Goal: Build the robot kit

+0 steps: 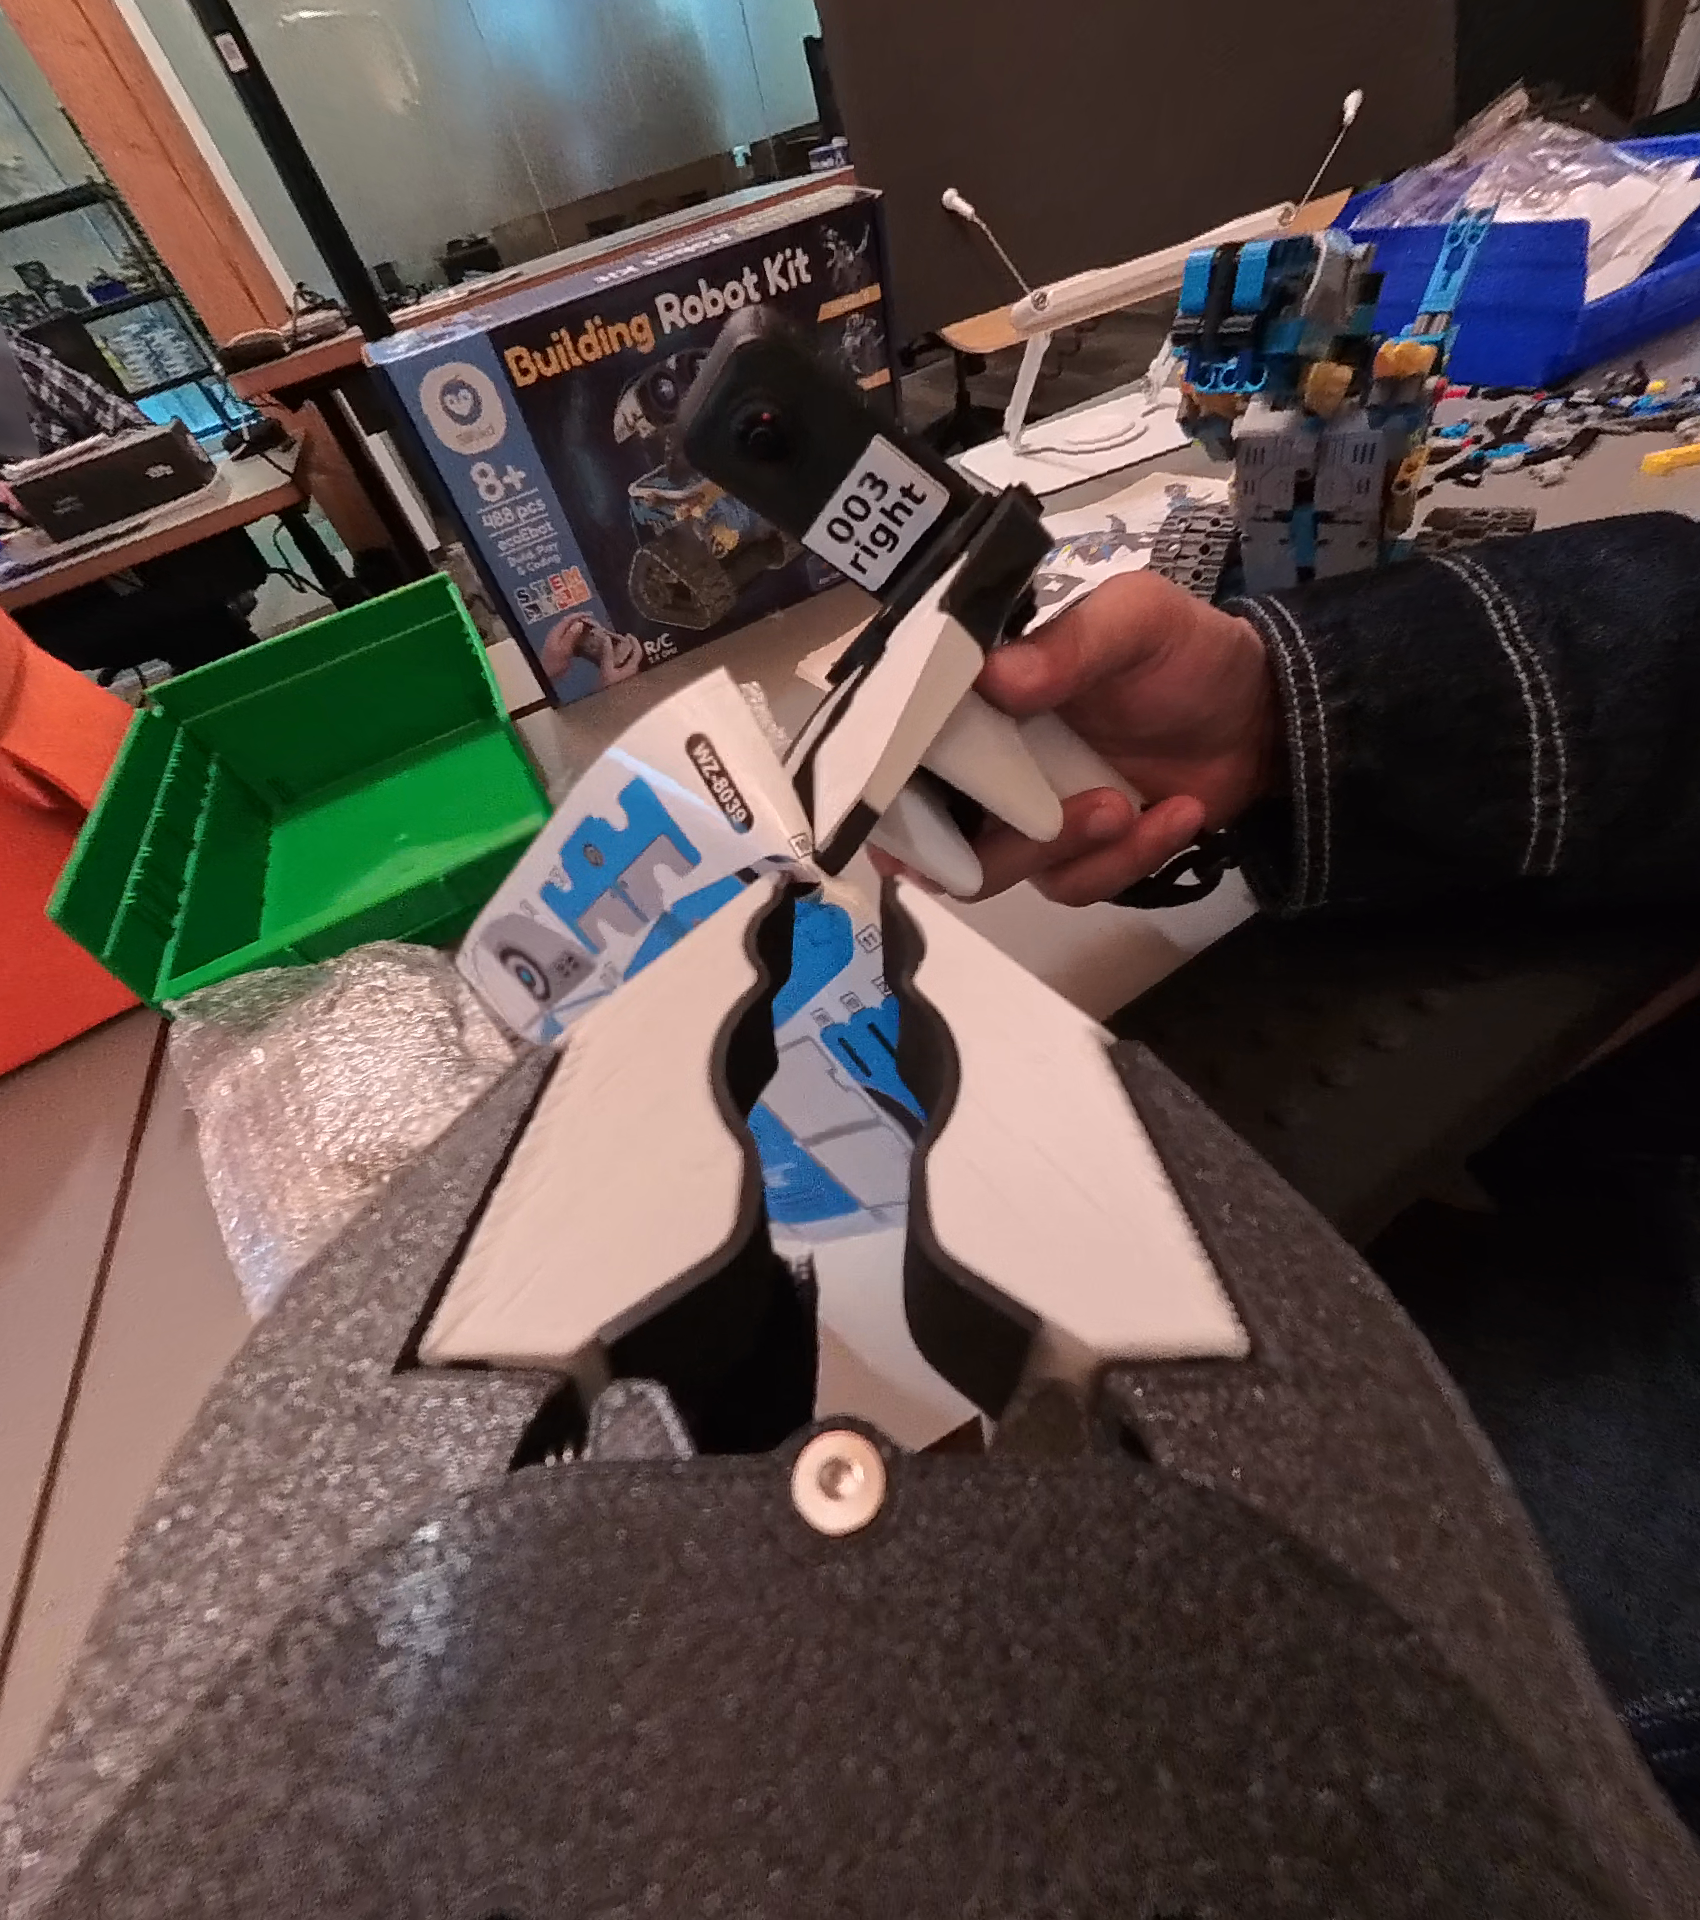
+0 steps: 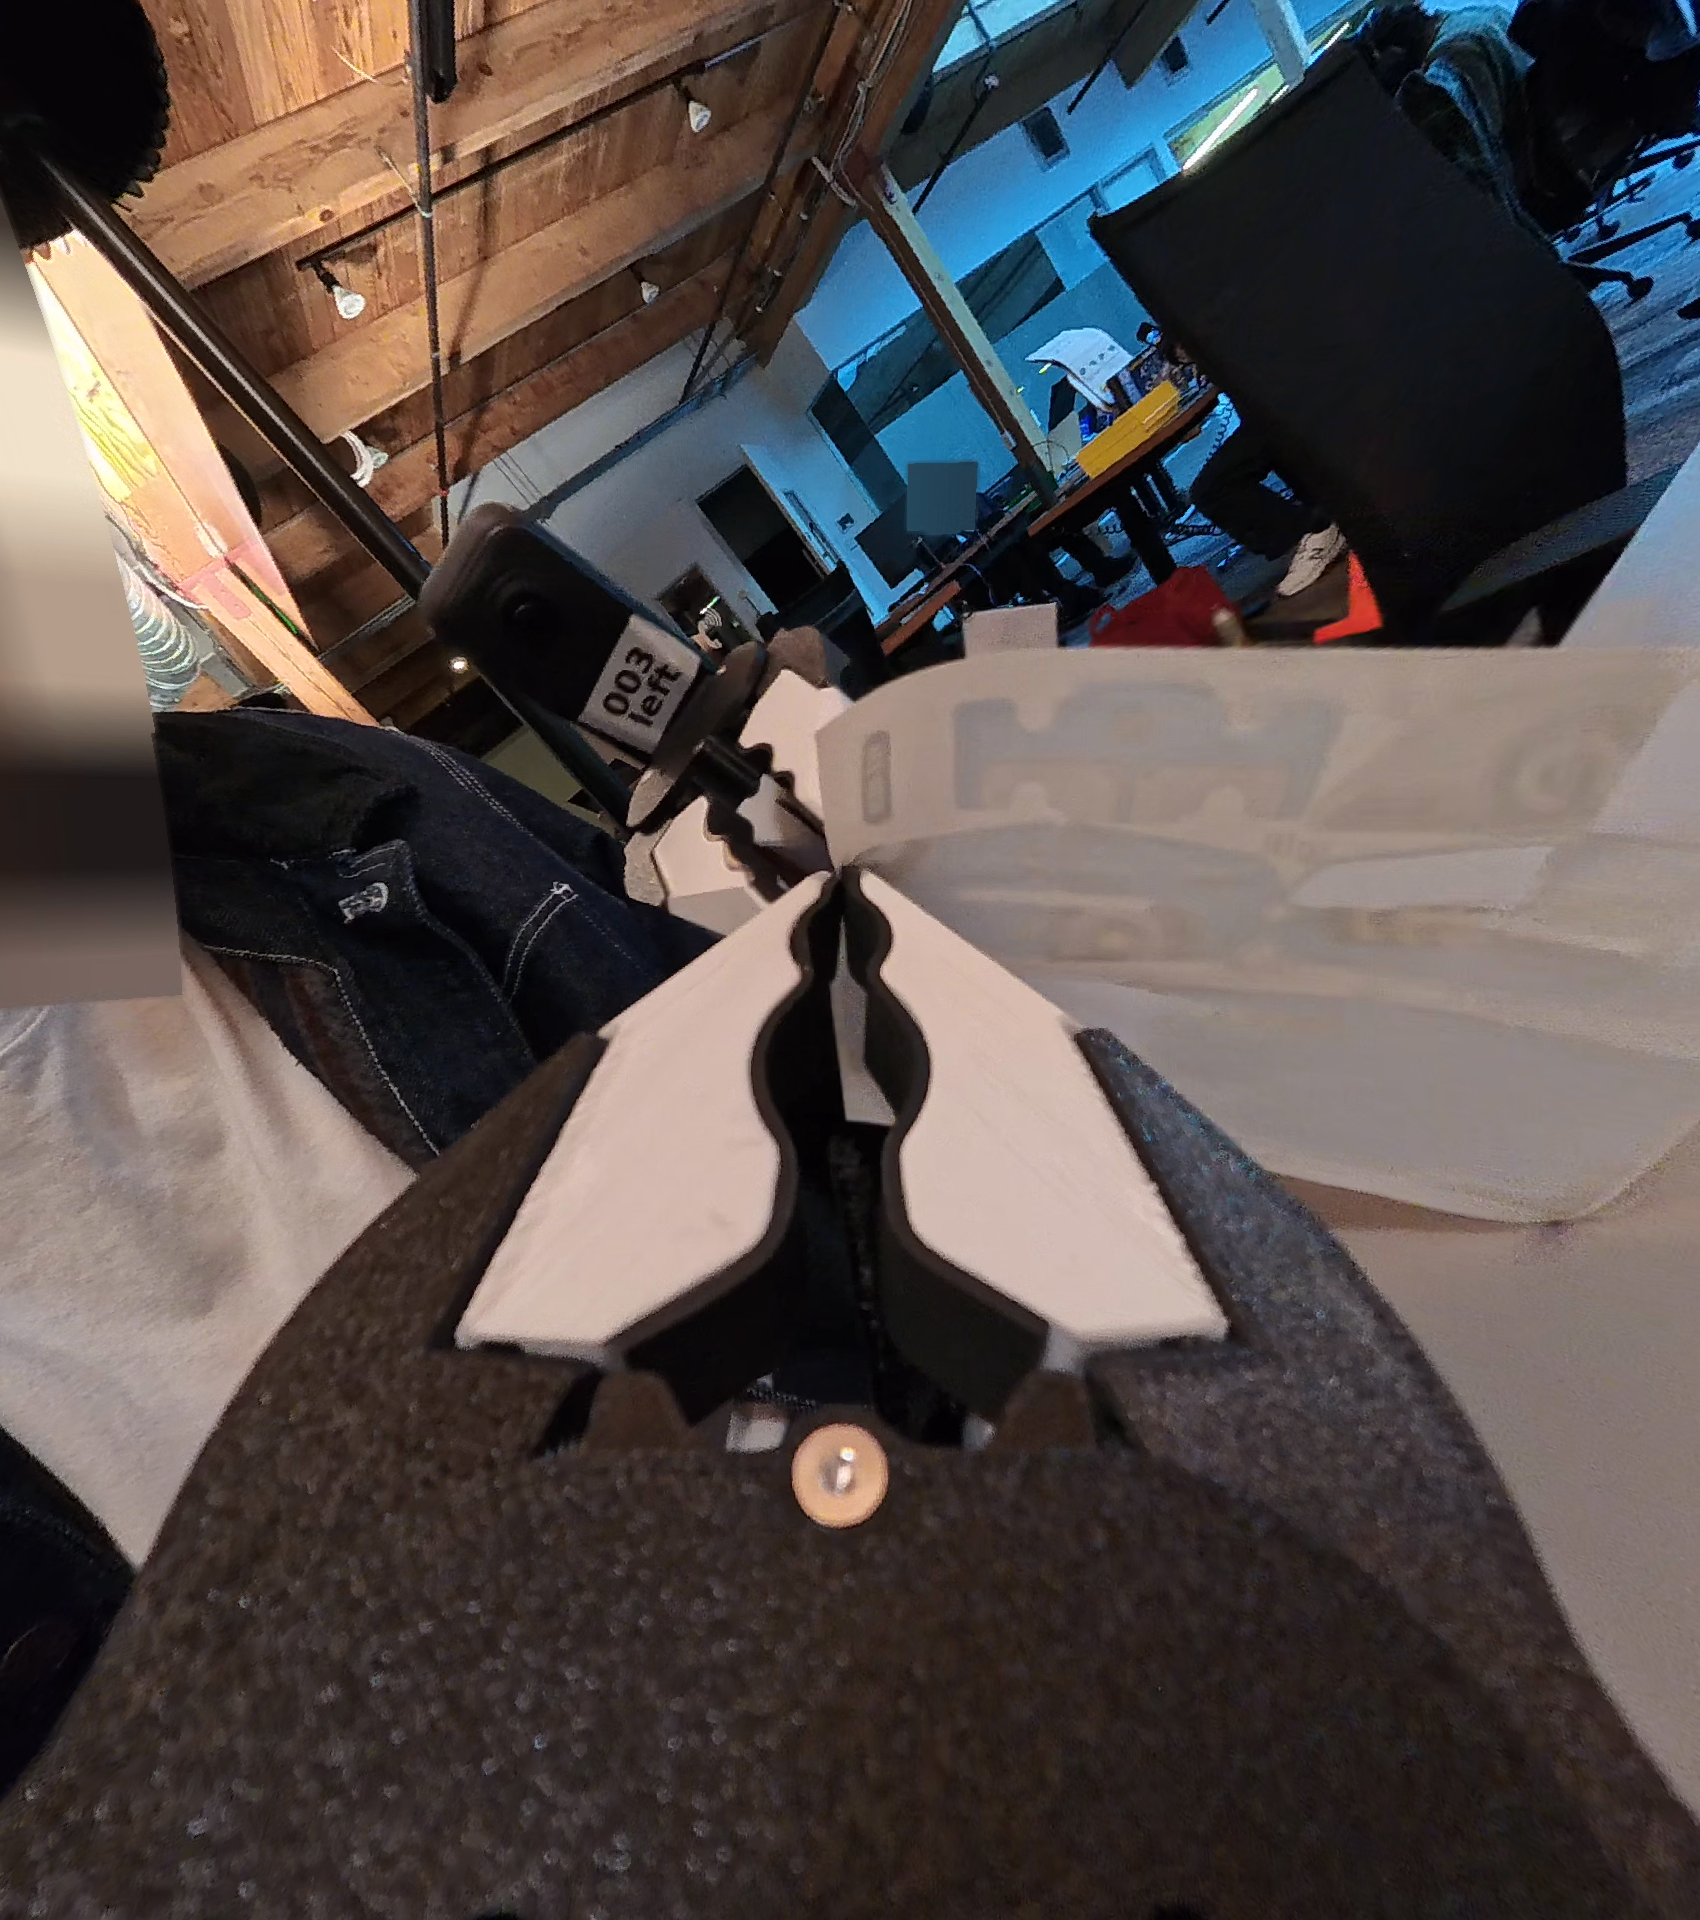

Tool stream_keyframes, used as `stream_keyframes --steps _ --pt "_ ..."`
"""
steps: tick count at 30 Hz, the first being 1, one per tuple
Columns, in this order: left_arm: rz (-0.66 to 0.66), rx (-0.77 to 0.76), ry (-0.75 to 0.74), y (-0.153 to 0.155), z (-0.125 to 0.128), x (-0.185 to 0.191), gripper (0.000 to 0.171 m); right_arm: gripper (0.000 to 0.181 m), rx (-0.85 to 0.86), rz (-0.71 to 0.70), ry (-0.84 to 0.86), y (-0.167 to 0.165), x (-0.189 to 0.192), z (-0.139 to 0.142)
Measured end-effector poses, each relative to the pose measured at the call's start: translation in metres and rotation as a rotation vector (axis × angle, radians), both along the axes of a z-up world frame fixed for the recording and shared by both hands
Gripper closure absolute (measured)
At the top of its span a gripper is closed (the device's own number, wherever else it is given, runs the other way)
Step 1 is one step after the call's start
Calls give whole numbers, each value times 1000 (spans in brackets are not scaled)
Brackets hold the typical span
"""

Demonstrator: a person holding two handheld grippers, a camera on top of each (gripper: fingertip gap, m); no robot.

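The left tool (image 1: 830, 894) and the right tool (image 1: 830, 857) both pinch one printed sheet (image 1: 617, 862), held up above the worktop (image 1: 46, 1247). The tools hide its middle part. In the right wrist view the sheet (image 2: 1241, 883) stretches long to the right, blurred. A green bin (image 1: 306, 810) and bubble wrap (image 1: 326, 1070) lie behind.

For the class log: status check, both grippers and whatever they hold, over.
Left gripper and right gripper both shut on printed sheet, tips nearly meeting. Sheet held above table. Green bin, bubble wrap alongside.
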State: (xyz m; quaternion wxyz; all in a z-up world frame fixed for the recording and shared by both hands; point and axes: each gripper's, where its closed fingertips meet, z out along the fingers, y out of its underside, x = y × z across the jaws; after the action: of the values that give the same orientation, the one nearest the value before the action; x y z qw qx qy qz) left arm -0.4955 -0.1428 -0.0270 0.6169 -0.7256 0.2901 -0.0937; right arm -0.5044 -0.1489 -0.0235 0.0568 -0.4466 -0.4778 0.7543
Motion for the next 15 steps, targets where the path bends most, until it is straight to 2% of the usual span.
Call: stream_keyframes --steps 15 --pt "-133 -32 -51 -17 -1 10 160 181 -52 157 -12 -18 12 -2"
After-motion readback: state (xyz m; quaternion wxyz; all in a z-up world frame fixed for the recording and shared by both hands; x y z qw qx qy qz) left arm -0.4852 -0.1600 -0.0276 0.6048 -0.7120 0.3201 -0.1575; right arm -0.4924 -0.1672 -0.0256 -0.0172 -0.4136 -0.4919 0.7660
